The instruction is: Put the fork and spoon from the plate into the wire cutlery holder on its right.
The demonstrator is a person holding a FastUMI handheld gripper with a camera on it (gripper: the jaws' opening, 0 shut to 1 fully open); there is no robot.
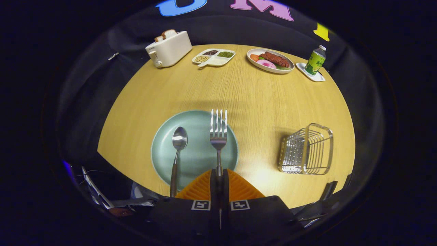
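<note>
The tongs (pixel 219 174) are clenched on the handle of the fork (pixel 218 131), both fingers (pixel 239 188) pressed tight against it with no gap left between them. The grip sits low on the handle, which leaves the tines pointing far and free, probably so the fork can be tipped into the holder afterwards. The fork stretches over the pale green plate (pixel 191 160), though I cannot tell whether it is already lifted clear. Just left of it the spoon (pixel 177 150) lies on the same plate, bowl far, handle near and past the rim. To the right, well apart on the table (pixel 259 99), stands the wire cutlery holder (pixel 307 149). At the far edge sit a toaster (pixel 169 48), a divided dish (pixel 214 57), a food plate (pixel 270 60) and a bottle (pixel 315 60).
</note>
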